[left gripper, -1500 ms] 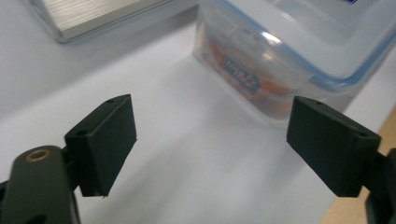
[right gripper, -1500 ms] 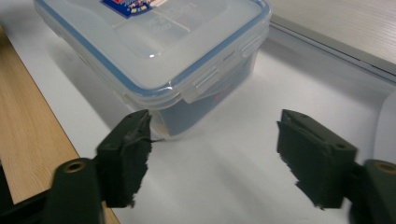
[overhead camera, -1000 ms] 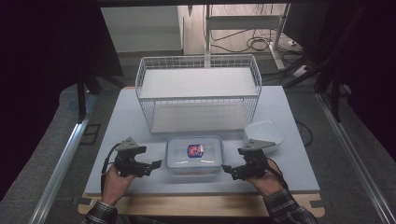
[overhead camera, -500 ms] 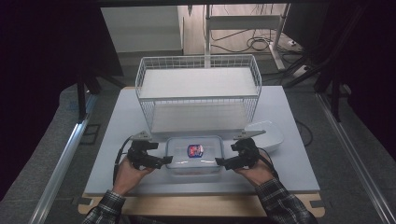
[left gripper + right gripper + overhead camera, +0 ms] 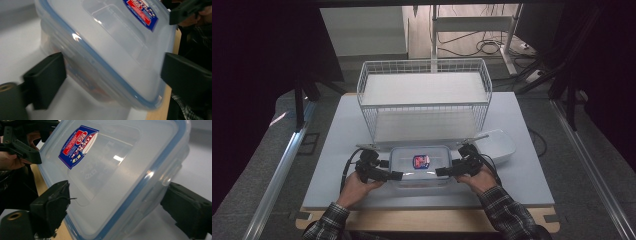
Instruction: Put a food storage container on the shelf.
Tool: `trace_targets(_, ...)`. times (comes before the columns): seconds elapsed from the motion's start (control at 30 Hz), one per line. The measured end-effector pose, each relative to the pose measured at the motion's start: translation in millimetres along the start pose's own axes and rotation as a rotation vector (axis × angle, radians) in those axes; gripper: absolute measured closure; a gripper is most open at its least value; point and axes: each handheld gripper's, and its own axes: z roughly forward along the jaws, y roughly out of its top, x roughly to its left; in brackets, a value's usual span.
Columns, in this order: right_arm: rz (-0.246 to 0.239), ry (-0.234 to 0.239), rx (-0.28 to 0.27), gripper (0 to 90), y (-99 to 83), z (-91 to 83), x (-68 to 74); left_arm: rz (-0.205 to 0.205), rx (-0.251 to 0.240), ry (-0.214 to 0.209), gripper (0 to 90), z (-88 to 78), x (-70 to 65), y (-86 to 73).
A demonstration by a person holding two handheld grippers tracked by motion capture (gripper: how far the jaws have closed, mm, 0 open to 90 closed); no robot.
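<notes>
Two grippers flank one lidded plastic container (image 5: 420,166) that sits on the white table (image 5: 337,150) close to its near edge, about midway along it. At the container's left end, the left gripper (image 5: 396,175) is held low in the person's left hand (image 5: 357,187); in the left gripper view the box's short end lies between the two black jaws, which have just been closing, one jaw close against the side wall and the other near the corner, though I cannot tell whether the pads press on it. The container (image 5: 105,50) has a clear lid with a blue seal and a red and blue label (image 5: 421,160) on top. At its right end the right gripper (image 5: 441,171), in the right hand (image 5: 479,179), brackets the other short end the same way, its jaws also just closing, firm contact unclear. Behind the container stands a white wire basket (image 5: 424,102), reaching toward the far edge. Near the right edge lies a shallow white dish (image 5: 497,146).
</notes>
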Motion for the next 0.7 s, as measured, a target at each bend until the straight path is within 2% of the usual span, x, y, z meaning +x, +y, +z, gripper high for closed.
trace_targets(0.03,0.000,0.000,0.000,11.2,0.0,0.0,0.0,0.000,0.000,0.000,11.1,0.0,0.0,0.0)
trace_targets(0.07,0.006,-0.001,0.002,13.4,-0.2,-1.4,0.4,0.017,0.001,0.010,11.1,-2.7,-2.2,-0.3)
trace_targets(0.13,0.012,-0.015,-0.016,21.6,-2.9,-9.6,5.4,0.024,-0.013,0.029,20.2,-8.4,-7.1,-1.1)
trace_targets(0.17,0.012,-0.015,-0.016,21.6,-2.9,-9.6,5.4,0.024,-0.013,0.029,21.6,-8.4,-7.1,-1.1)
trace_targets(0.2,0.020,-0.020,-0.031,27.1,-4.7,-14.9,7.5,0.025,-0.029,0.038,24.5,-12.0,-10.7,-2.1)
trace_targets(0.23,0.020,-0.020,-0.031,27.1,-4.7,-14.9,7.5,0.025,-0.029,0.038,27.4,-12.0,-10.7,-2.1)
trace_targets(0.27,0.029,-0.020,-0.049,33.8,-7.4,-20.6,8.9,0.013,-0.056,0.034,31.4,-15.7,-12.1,-4.6)
trace_targets(0.3,0.029,-0.020,-0.049,33.8,-7.4,-20.6,8.9,0.013,-0.056,0.034,34.8,-15.7,-12.1,-4.6)
trace_targets(0.33,0.060,0.002,-0.073,41.5,-10.8,-27.2,7.9,-0.006,-0.088,0.022,38.7,-19.7,-13.2,-8.7)
trace_targets(0.37,0.060,0.002,-0.073,41.5,-10.8,-27.2,7.9,-0.006,-0.088,0.022,41.8,-19.7,-13.2,-8.7)
trace_targets(0.47,0.096,0.057,-0.112,49.7,-20.4,-35.3,5.5,-0.015,-0.117,0.021,47.1,-24.4,-18.2,-14.7)
trace_targets(0.53,0.088,0.053,-0.112,50.0,-21.6,-36.2,7.1,-0.019,-0.124,0.034,47.8,-25.1,-23.2,-16.7)
trace_targets(0.6,0.053,0.030,-0.114,51.9,-27.6,-40.6,16.3,-0.017,-0.128,0.050,48.2,-25.6,-28.6,-18.7)
trace_targets(0.7,0.044,0.034,-0.125,52.7,-32.8,-42.4,18.3,-0.009,-0.136,0.052,47.9,-25.4,-30.0,-20.3)
